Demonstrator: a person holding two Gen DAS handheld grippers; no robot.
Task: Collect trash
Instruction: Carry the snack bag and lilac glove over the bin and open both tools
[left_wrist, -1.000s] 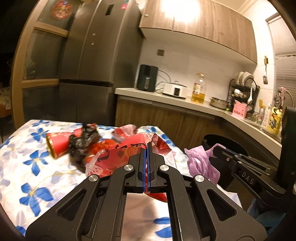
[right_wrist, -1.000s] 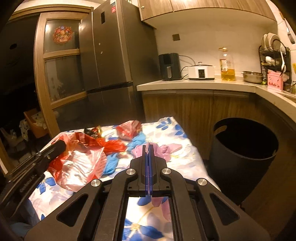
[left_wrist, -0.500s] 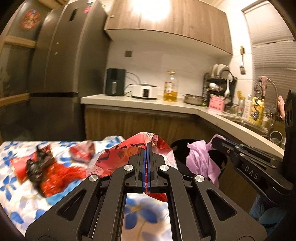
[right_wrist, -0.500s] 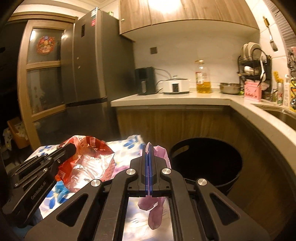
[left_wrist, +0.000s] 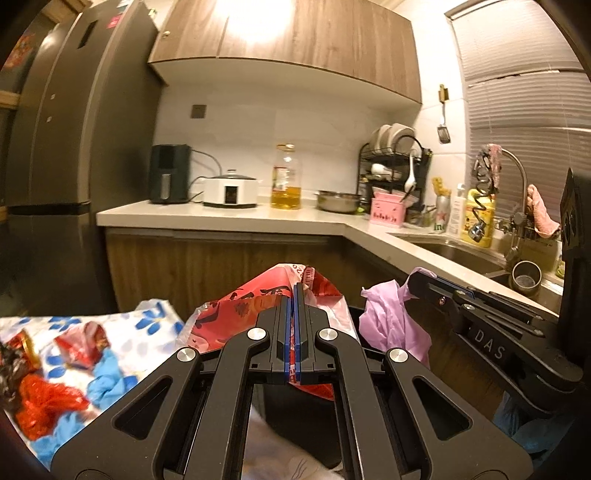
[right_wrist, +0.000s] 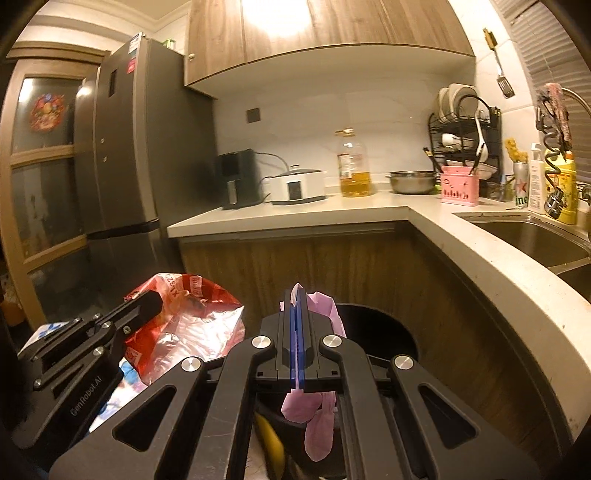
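Left claw clenched tight on a red printed plastic bag, pads pressed together with only a thin strip of the film between them, low in the centre of the left wrist view. Bag billowing up and to the left of the pads, its mouth edge rising above the fingertips, a red tail hanging down under the claw; crumpled, so no clear long axis. Seen again at lower left of the right wrist view, silvery inside turned toward the camera, held clear of the flowered tabletop. Right claw likewise clamped shut, gripping a crumpled pink plastic bag, at lower centre of its own view. Pink bag pinched near its upper end, a small tuft poking above the pads, the rest drooping straight down below the claw, long axis roughly vertical, over the open mouth of a black bin beside the wooden cabinet fronts. Same pink bag at centre right of the left wrist view, bunched at the tip of the right claw. More red and blue scraps lying on the tabletop at lower left of that view, blurred.
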